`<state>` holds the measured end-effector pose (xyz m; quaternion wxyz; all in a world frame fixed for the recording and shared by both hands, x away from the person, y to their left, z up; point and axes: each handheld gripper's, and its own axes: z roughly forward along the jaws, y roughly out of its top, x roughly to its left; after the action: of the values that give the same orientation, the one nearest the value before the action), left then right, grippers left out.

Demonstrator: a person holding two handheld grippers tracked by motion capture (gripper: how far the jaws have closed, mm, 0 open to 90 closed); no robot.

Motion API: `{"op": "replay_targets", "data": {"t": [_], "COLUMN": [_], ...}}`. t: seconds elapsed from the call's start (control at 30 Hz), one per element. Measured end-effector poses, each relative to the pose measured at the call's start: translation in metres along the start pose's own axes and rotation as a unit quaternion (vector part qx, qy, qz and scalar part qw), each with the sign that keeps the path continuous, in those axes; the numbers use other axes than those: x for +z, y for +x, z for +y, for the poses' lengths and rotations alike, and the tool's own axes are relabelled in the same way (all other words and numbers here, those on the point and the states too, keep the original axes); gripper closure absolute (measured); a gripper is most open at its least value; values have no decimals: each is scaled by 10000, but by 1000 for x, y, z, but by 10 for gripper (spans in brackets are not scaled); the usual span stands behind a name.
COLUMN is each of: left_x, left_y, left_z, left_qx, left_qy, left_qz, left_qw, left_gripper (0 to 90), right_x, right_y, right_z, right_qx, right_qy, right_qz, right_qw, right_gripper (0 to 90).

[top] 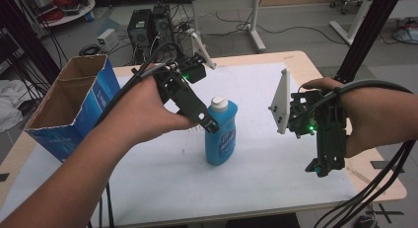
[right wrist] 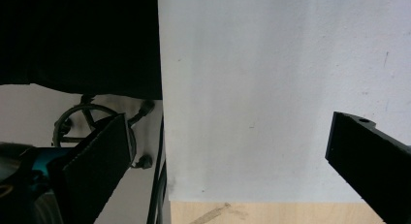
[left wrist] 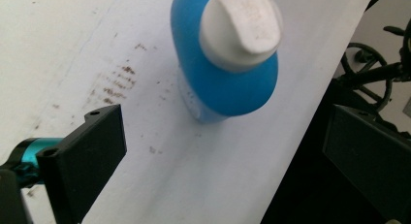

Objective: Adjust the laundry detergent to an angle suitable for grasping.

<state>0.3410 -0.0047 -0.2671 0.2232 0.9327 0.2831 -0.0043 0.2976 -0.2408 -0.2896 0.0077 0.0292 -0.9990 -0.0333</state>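
A blue bottle with a white cap stands upright in the middle of the white sheet. My left gripper is at the bottle's upper left side, close to its shoulder. In the left gripper view the bottle is seen from above, just ahead of my left gripper, whose jaws stand wide apart with nothing between them. My right gripper points down over the table's right front part, well away from the bottle. In its own view my right gripper is open over bare sheet.
An open cardboard box with blue sides stands at the table's left edge. The wooden table edge shows just past the sheet near my right gripper. Computer towers and cables lie on the floor beyond the table.
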Motion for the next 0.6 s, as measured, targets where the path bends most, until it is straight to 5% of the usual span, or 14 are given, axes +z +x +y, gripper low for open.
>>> {"op": "replay_targets", "data": {"t": [0.6], "left_x": [20], "left_y": [-8], "left_z": [7], "left_qx": [-179], "left_qy": [-426], "left_qz": [183], "left_qw": [9988], "left_gripper": [17], "right_x": [2], "right_y": [-1], "right_z": [-5], "right_qx": [66], "right_qy": [29], "right_qz": [42], "right_qw": [10000], "right_gripper": [18]}}
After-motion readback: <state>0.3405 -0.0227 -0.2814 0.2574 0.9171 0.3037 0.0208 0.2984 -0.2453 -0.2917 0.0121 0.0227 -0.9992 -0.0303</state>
